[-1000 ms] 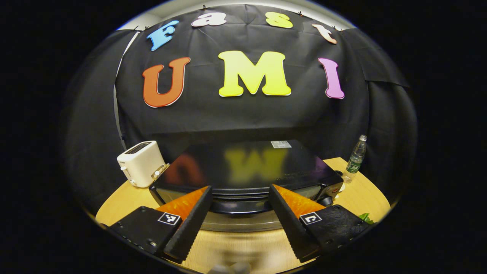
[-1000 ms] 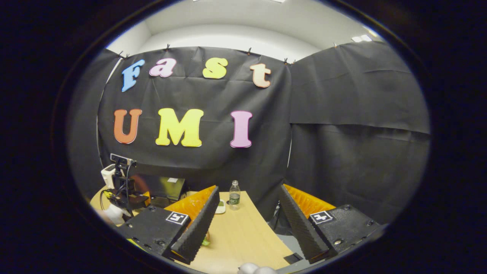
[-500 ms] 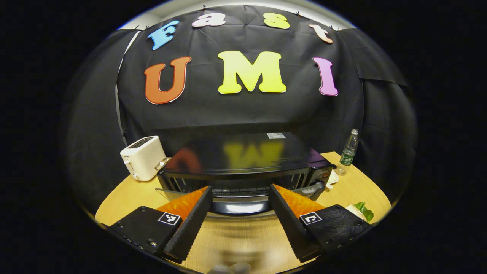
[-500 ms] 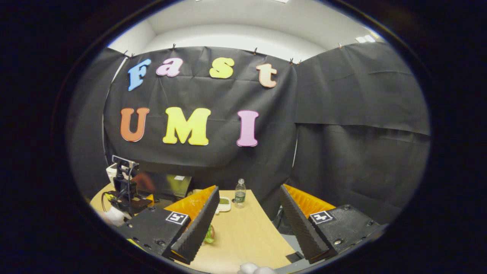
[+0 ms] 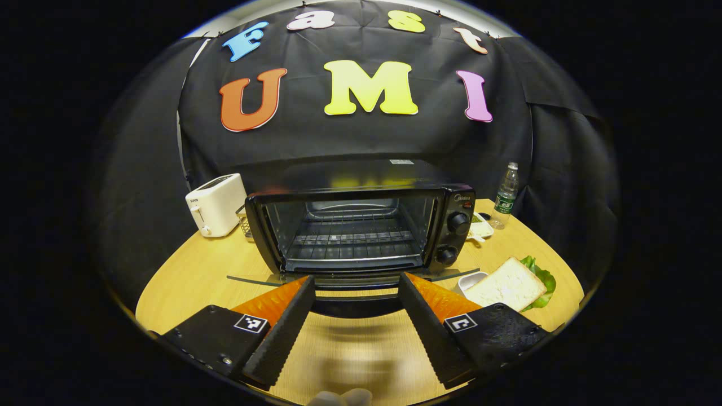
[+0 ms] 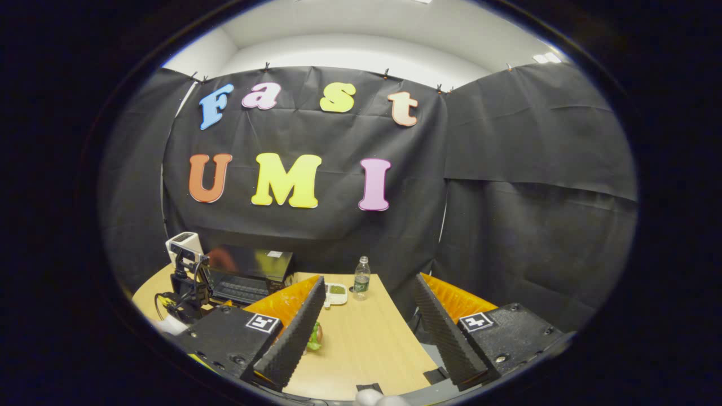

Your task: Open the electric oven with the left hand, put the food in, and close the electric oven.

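Oven (image 5: 361,225) sits open at the middle of the round wooden table (image 5: 192,276), its glass door (image 5: 350,279) folded down flat toward the near side, so the wire rack (image 5: 352,239) and the dark cavity are in plain sight in the left gripper view. Two knobs (image 5: 458,223) stand one above the other on the oven's right panel. The left gripper (image 5: 356,321) hovers just in front of the lowered door with its jaws spread wide and nothing between them; the door's front edge lies between the two fingers (image 5: 282,330) but neither finger presses on it. Food waits to the right of the oven: a slice of bread (image 5: 505,285) lying over green lettuce (image 5: 542,277), near the table's right edge, with a small white dish (image 5: 469,280) just beside it. A white toaster (image 5: 217,204) stands to the left of the oven, and a water bottle (image 5: 506,189) stands at the far right, close to the black cloth wall. In the right gripper view, the right gripper (image 6: 366,332) is held well off to the right over the table, jaws wide and empty, with the oven (image 6: 248,276) seen far off to the left and the bottle (image 6: 361,278) beyond the table's middle.
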Tool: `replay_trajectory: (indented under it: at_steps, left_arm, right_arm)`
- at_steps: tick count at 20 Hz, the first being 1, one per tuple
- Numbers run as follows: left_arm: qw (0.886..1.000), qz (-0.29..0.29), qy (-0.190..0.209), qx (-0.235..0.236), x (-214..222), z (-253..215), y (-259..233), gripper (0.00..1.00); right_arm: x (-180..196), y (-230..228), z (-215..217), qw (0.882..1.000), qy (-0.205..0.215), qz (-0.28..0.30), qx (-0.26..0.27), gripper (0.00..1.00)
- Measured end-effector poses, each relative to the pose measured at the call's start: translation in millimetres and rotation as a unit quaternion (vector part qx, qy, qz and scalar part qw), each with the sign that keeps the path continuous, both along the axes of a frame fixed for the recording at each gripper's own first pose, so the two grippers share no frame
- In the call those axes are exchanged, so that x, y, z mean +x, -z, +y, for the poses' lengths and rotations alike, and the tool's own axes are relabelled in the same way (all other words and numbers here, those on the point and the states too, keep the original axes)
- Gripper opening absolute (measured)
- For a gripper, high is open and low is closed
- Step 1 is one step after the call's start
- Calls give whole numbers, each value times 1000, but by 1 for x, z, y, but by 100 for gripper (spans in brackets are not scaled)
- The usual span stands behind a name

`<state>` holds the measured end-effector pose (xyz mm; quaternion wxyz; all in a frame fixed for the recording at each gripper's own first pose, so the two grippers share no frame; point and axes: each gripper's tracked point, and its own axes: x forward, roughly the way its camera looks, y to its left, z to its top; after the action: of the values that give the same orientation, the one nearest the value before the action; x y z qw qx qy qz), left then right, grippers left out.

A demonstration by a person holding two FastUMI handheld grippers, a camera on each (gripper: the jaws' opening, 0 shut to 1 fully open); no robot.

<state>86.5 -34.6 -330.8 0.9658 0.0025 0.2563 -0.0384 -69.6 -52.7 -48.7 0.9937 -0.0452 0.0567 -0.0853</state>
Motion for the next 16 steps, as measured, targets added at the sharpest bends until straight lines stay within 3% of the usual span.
replay_trajectory:
  at_steps: [10, 13, 16]
  left_arm:
    - [997, 81, 2, 0, -46, -3, 75, 100]
    - [994, 113, -6, -8, -51, 0, 100, 96]
    - [994, 113, -3, -2, -54, -3, 106, 97]
  right_arm:
    - [-11, 32, -5, 999, 11, 37, 10, 92]
    - [-14, 42, -9, 999, 16, 51, 5, 91]
    - [-17, 52, -10, 998, 19, 62, 10, 92]
